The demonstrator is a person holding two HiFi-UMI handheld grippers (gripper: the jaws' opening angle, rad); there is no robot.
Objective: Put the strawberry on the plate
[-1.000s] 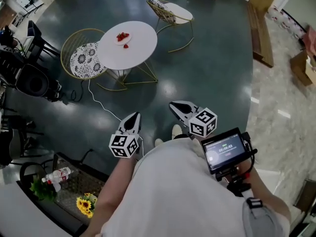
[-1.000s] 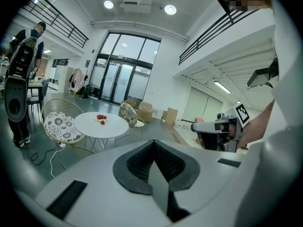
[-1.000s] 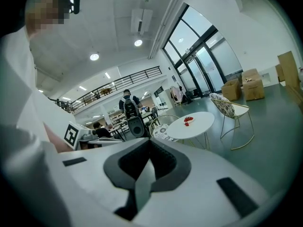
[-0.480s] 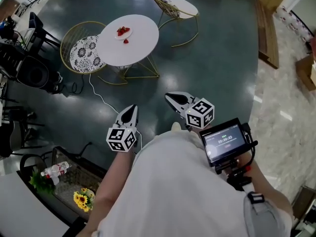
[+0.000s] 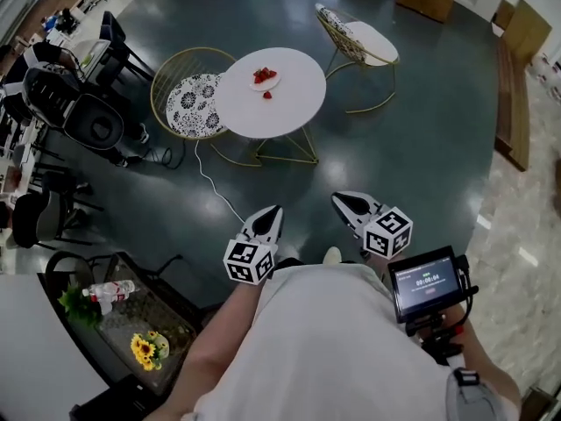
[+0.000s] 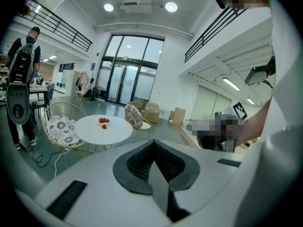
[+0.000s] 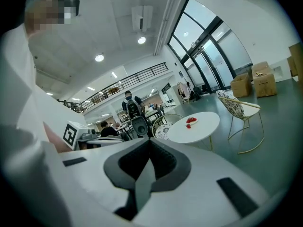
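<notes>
On table (image 5: 294, 108): strawberry (image 5: 267, 95) beside plate (image 5: 277, 81); left hand-held gripper (image 5: 274, 210), right hand-held gripper (image 5: 338, 198) pressed together, empty; sunflowers (image 5: 147, 355) in head view only.

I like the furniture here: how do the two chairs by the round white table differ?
The left chair has a black-and-white flowered seat; the right chair has a plain pale seat and patterned back. The left chair is tucked against the table; the right chair stands apart. Both have thin gold wire frames.
</notes>
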